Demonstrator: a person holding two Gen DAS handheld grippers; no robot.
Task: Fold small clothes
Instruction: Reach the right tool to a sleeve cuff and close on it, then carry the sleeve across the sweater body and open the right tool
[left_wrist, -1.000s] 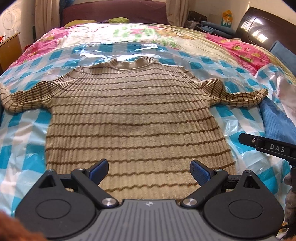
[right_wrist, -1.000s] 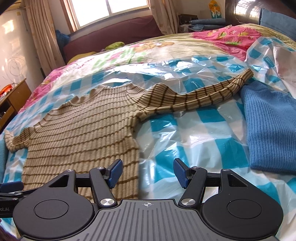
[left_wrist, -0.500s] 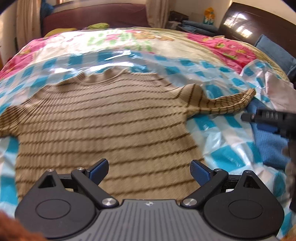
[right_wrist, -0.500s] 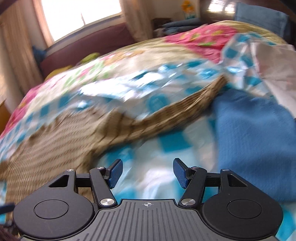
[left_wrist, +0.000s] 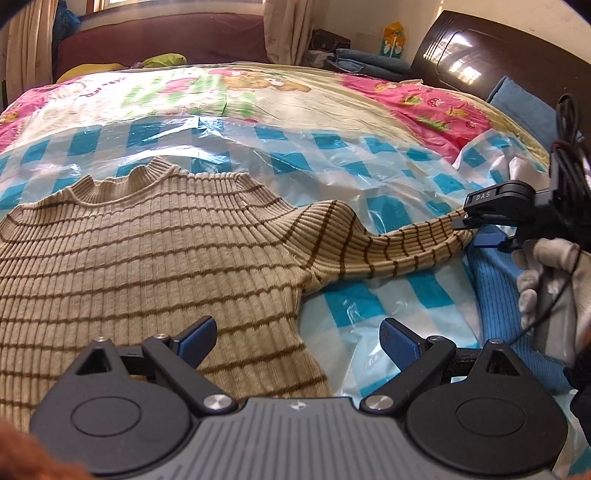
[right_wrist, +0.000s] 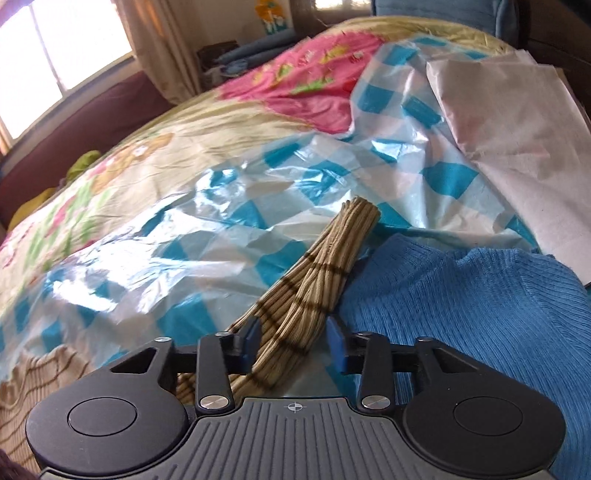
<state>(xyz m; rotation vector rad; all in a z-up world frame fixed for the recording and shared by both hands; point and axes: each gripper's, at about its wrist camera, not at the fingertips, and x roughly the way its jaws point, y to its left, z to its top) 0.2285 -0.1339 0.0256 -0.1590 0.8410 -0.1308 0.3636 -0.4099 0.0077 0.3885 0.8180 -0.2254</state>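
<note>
A beige sweater with brown stripes lies flat, front up, on a blue-and-white checked plastic sheet on the bed. My left gripper is open and empty, low over the sweater's right side edge. My right gripper has its jaws closed in around the sweater's right sleeve, which bunches between the blue pads; the cuff sticks out past them. In the left wrist view the right gripper sits at the sleeve's end.
A blue knit garment lies right beside the sleeve, under the right gripper. A white sheet lies further right. A flowered bedspread covers the far bed, with a dark headboard at the right.
My right gripper moved right to the sleeve and closed on it. My left gripper shifted right, from over the sweater's hem middle to its right side edge.
</note>
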